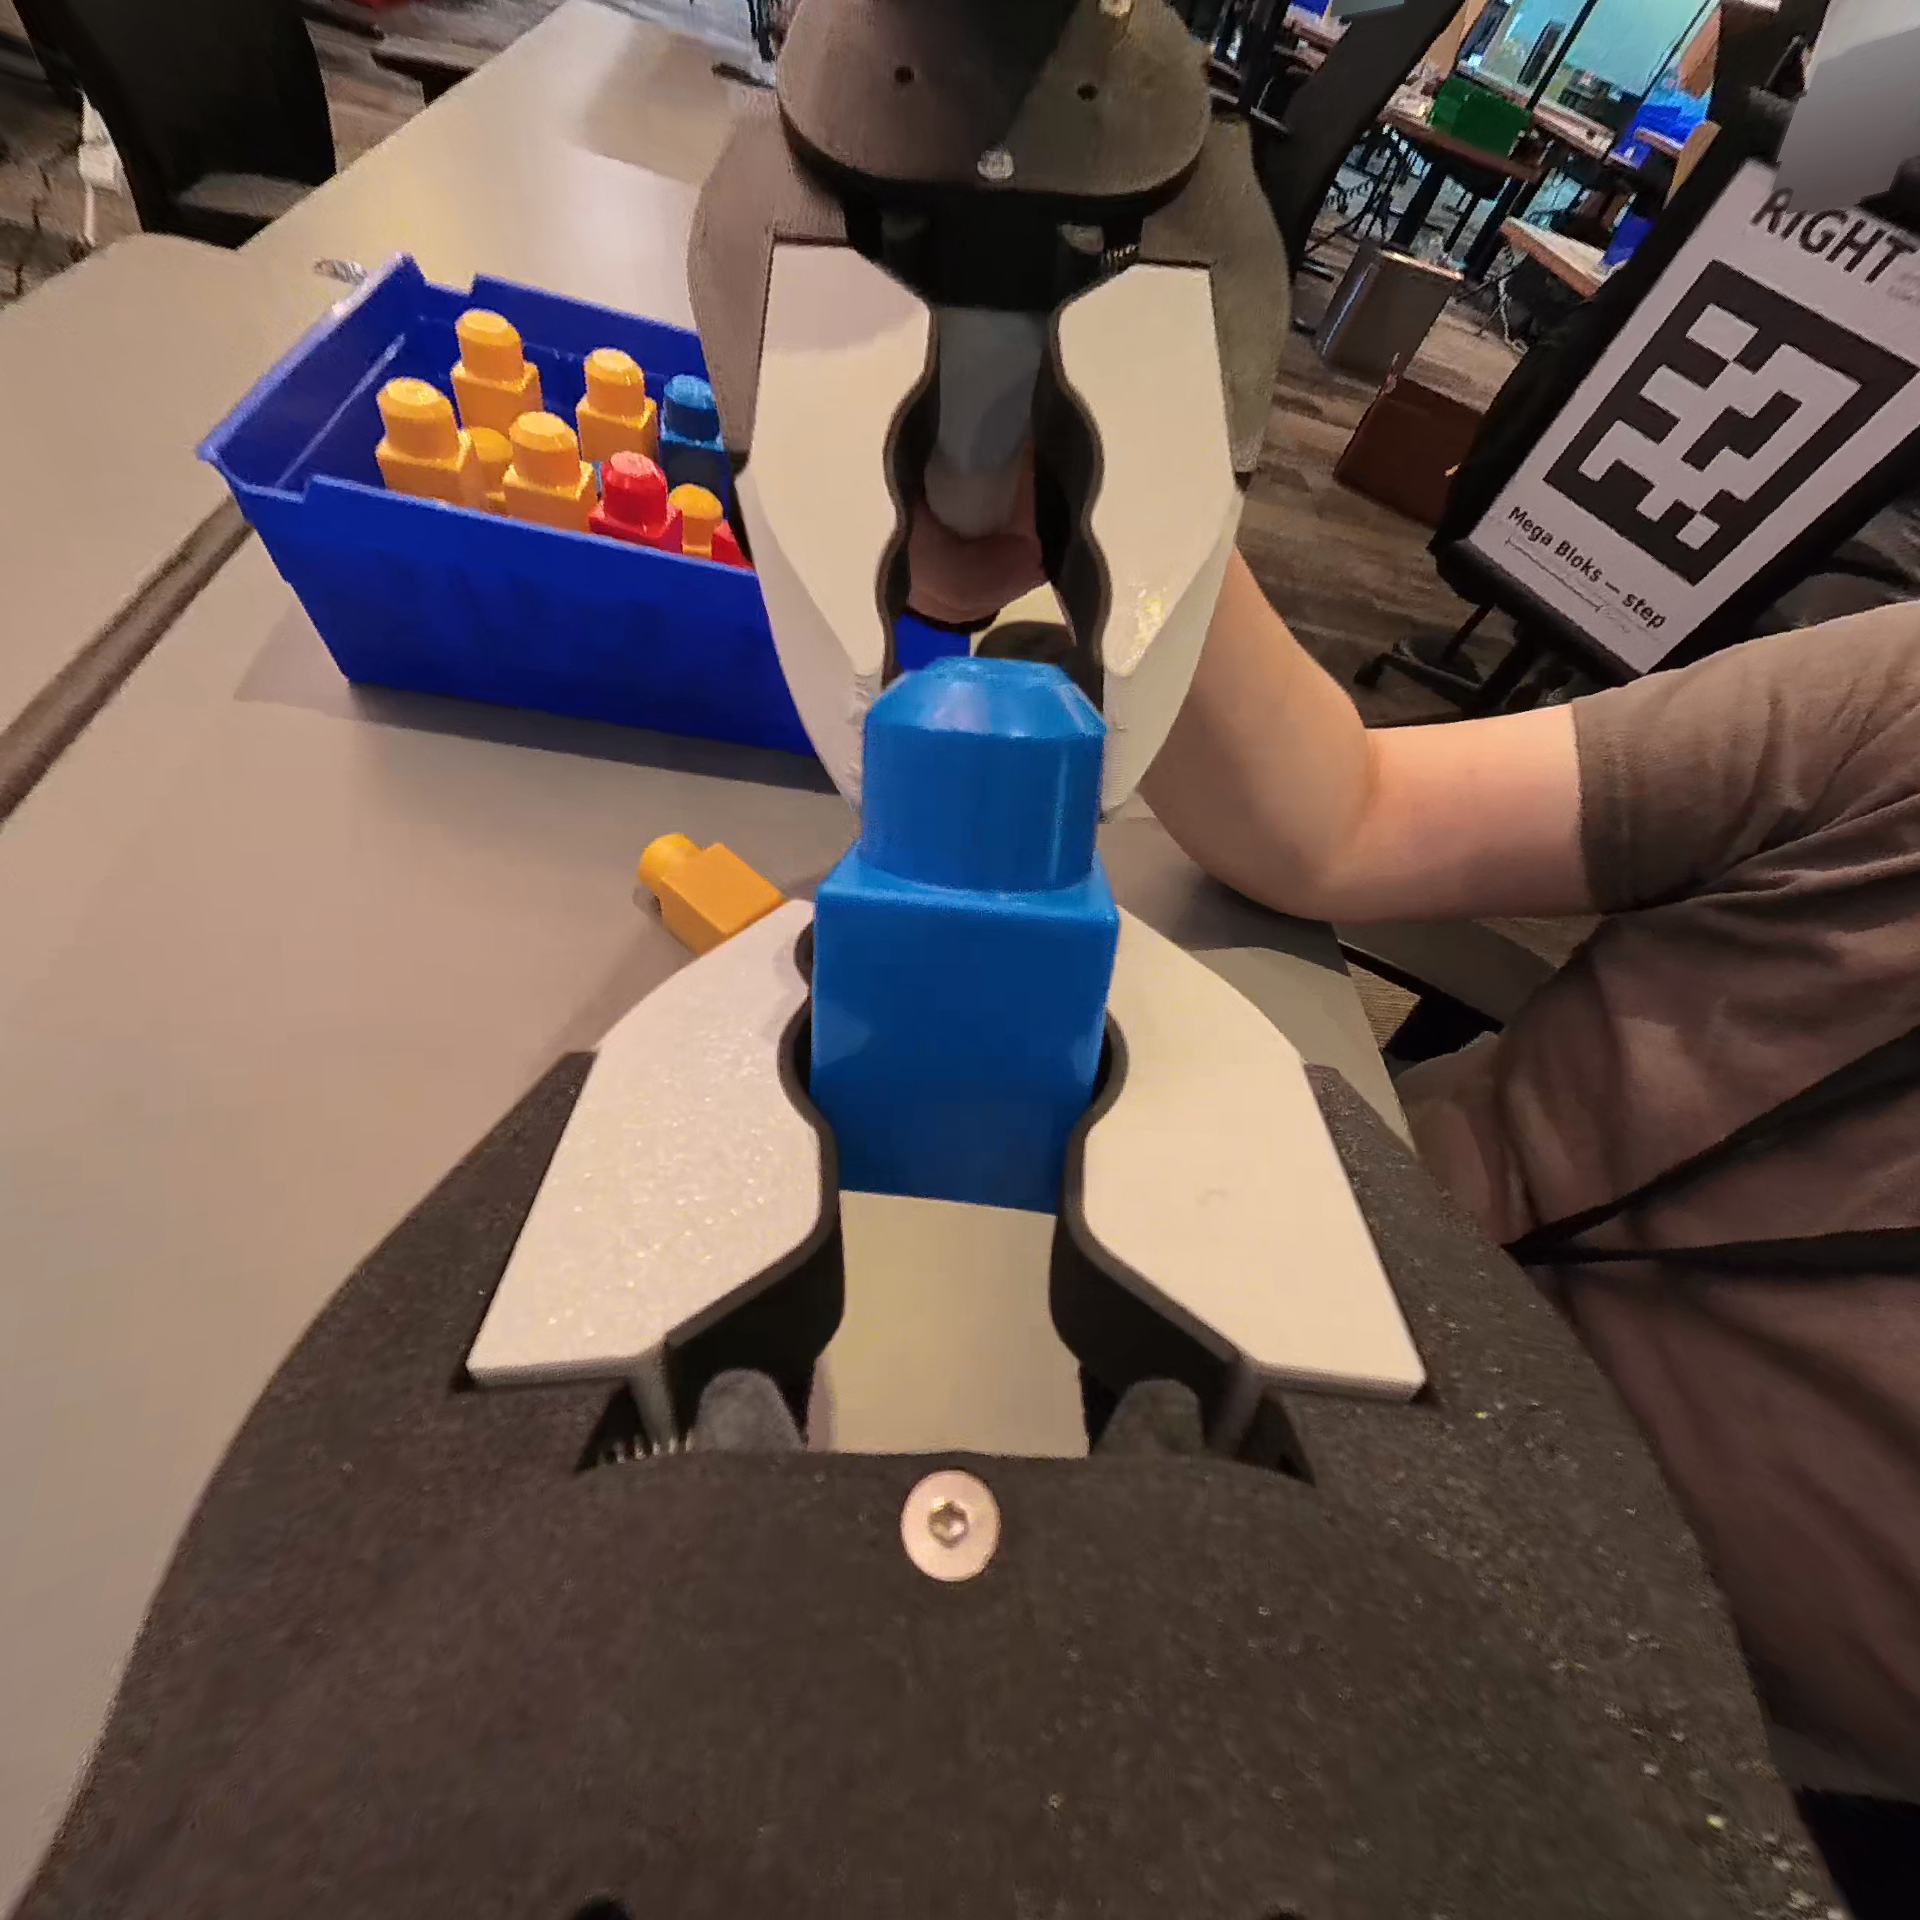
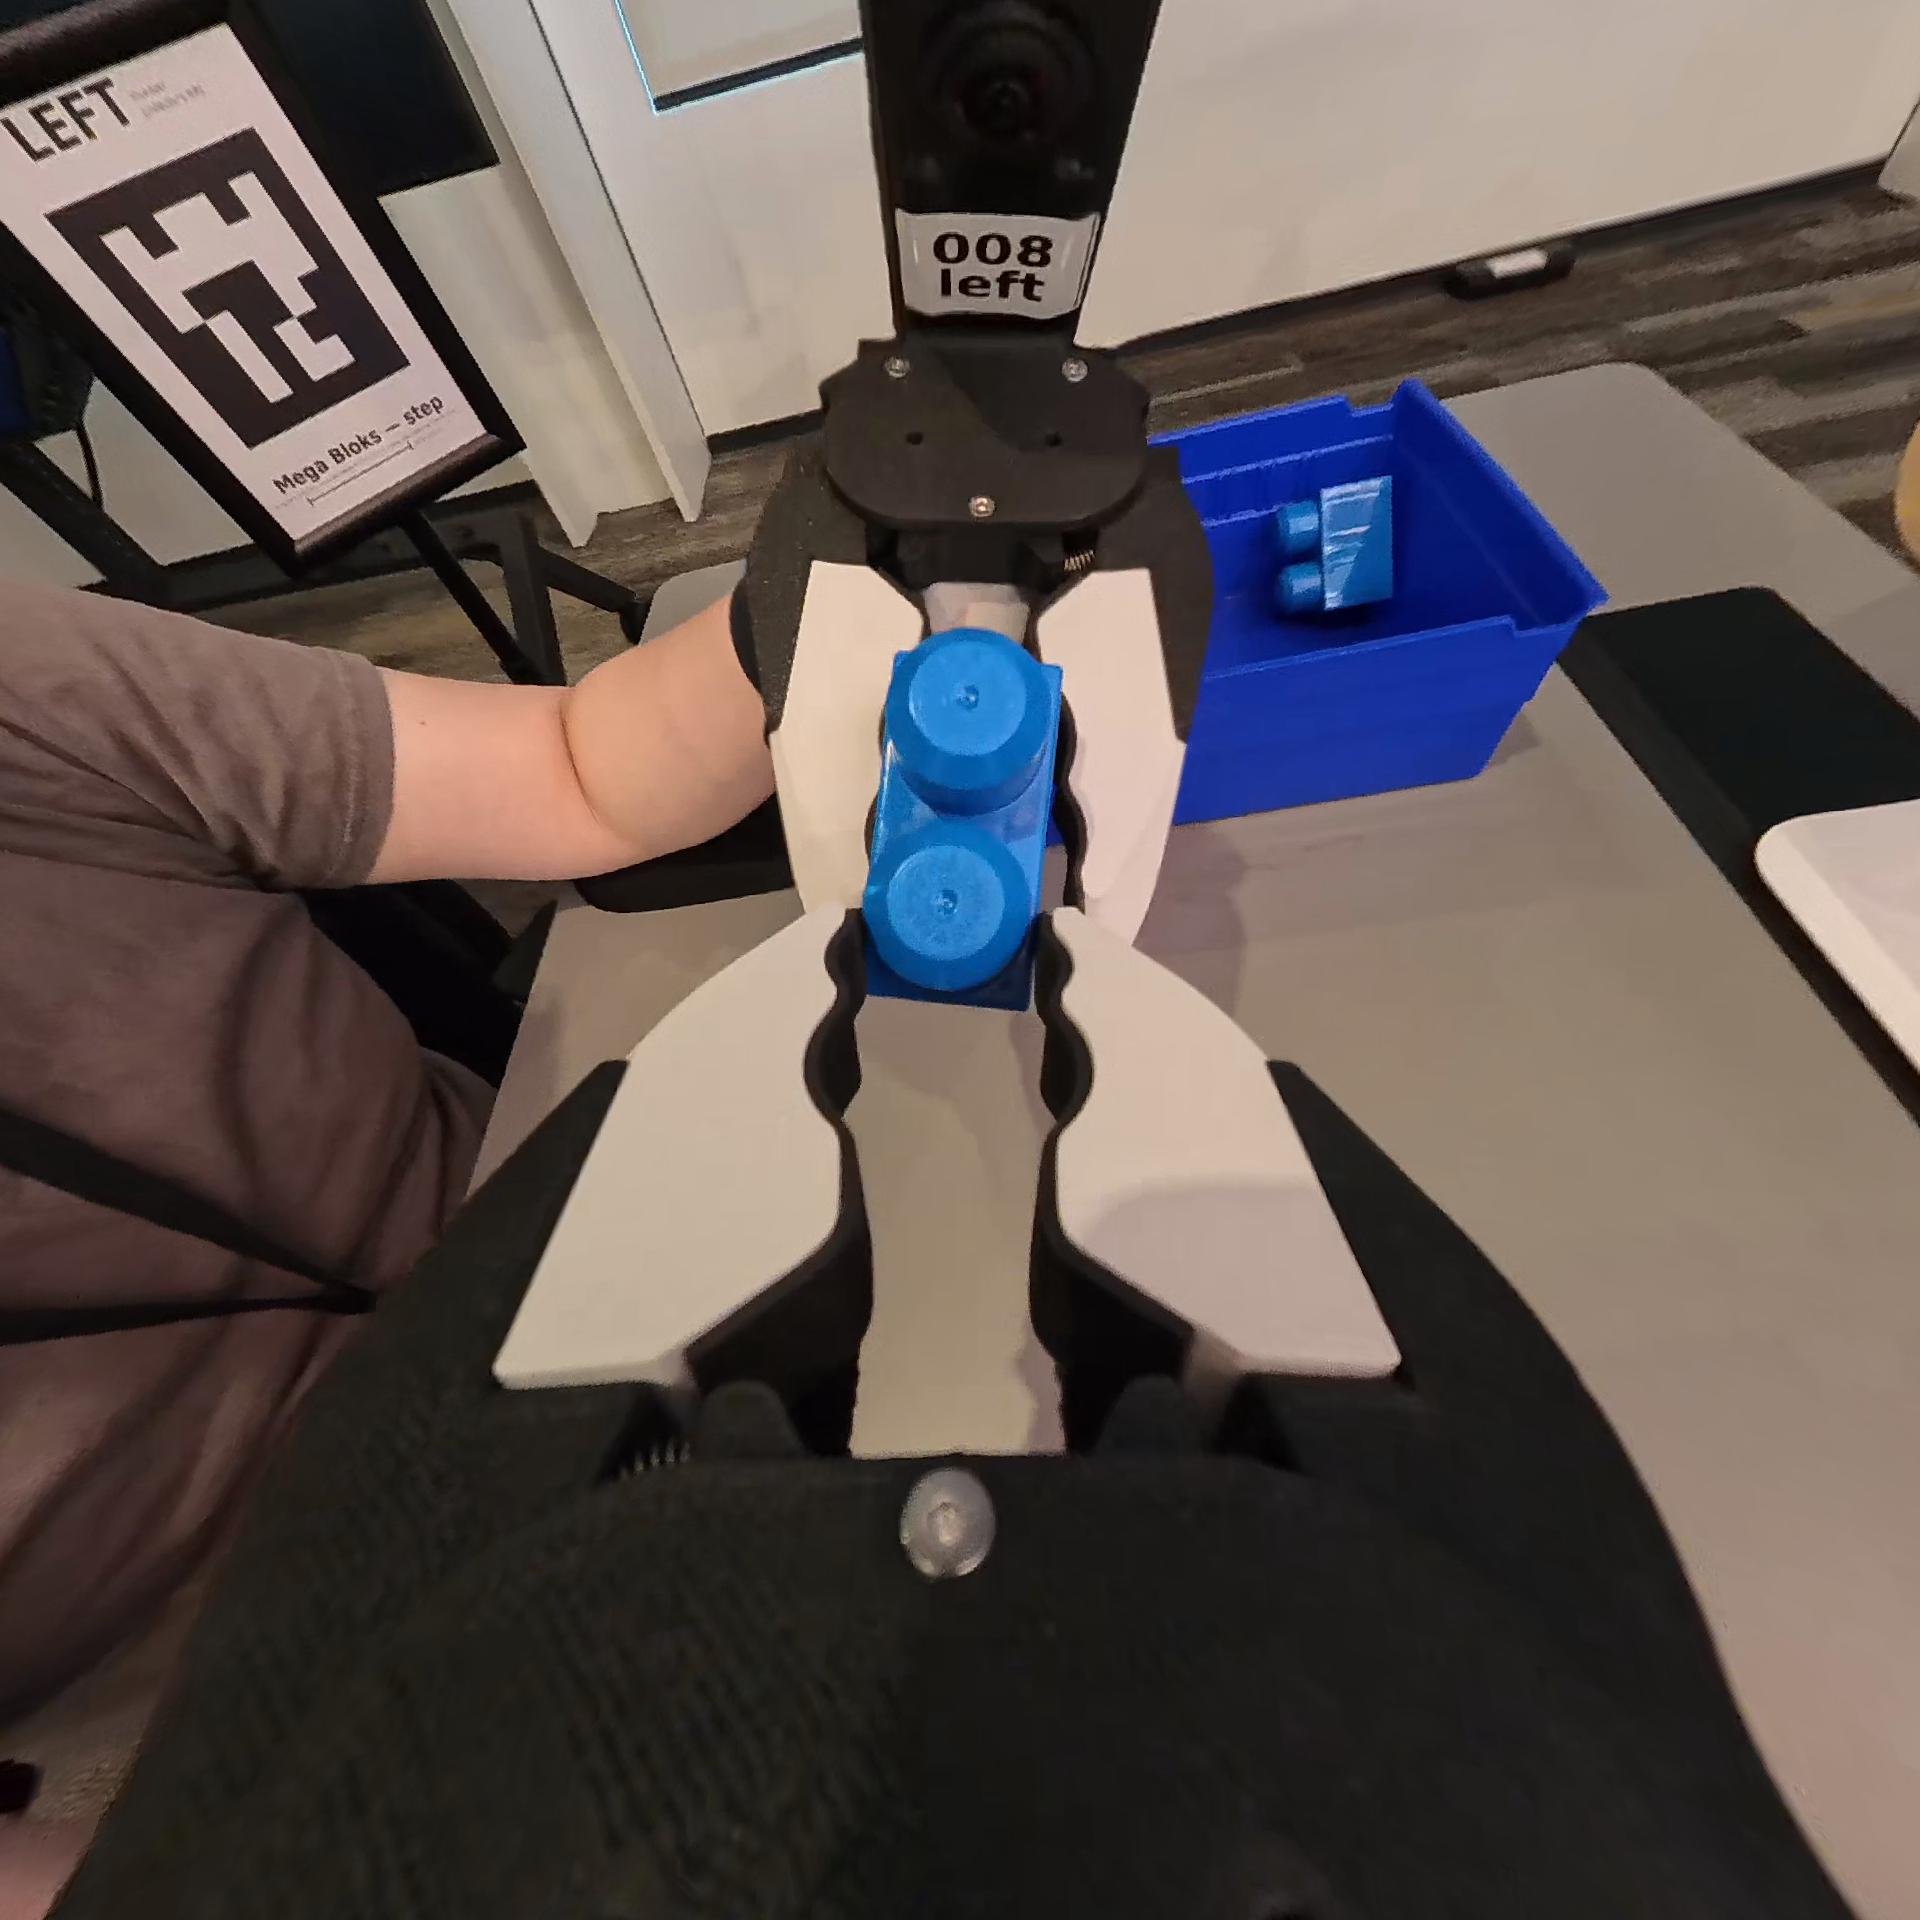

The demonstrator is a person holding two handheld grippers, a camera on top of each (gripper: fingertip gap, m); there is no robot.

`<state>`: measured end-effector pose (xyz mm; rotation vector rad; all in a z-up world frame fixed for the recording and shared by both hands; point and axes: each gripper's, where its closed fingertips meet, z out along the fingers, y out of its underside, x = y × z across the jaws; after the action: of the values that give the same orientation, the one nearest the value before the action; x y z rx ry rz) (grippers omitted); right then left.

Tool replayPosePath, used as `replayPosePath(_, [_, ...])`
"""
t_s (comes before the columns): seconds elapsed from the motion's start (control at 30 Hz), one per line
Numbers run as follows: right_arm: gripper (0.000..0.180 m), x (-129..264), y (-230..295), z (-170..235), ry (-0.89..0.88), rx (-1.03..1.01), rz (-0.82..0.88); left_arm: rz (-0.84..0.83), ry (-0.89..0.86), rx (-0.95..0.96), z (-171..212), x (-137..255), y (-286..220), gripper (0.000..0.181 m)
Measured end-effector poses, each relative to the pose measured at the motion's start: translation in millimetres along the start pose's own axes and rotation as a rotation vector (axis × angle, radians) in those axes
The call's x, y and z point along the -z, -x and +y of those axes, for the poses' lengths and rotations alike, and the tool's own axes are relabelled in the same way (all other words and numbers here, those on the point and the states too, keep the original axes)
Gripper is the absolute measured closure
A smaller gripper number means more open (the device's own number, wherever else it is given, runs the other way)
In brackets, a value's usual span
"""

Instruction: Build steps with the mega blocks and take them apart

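The right tongs (image 1: pixel 982 727) hide the near corner of the blue bin (image 1: pixel 499 613) and part of the red blocks (image 1: pixel 636 499) inside. Whether their tips touch the blue block (image 1: pixel 961 997) is unclear. The person's sleeve (image 1: pixel 1766 810) runs off the edge.

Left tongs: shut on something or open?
Shut on the blue block: both fingers of the left tongs press its sides, off the table.

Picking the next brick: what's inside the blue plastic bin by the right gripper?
Blue plastic bin: orange, red and one blue studded brick standing upright. The right gripper covers its near corner.
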<state>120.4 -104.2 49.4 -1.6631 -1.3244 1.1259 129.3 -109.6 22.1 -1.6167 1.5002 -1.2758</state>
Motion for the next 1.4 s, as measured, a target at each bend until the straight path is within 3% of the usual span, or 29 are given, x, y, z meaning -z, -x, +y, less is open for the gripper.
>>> replayPosePath(0.23, [0.148,1,-6,4,-0.001,-0.06,-0.014,0.074,0.007,0.137,6,-6,1,0.134])
replayPosePath(1.4, [0.143,10,-11,-8,-0.11,-0.085,-0.015,-0.04,-0.038,0.004,-7,-2,5,0.139])
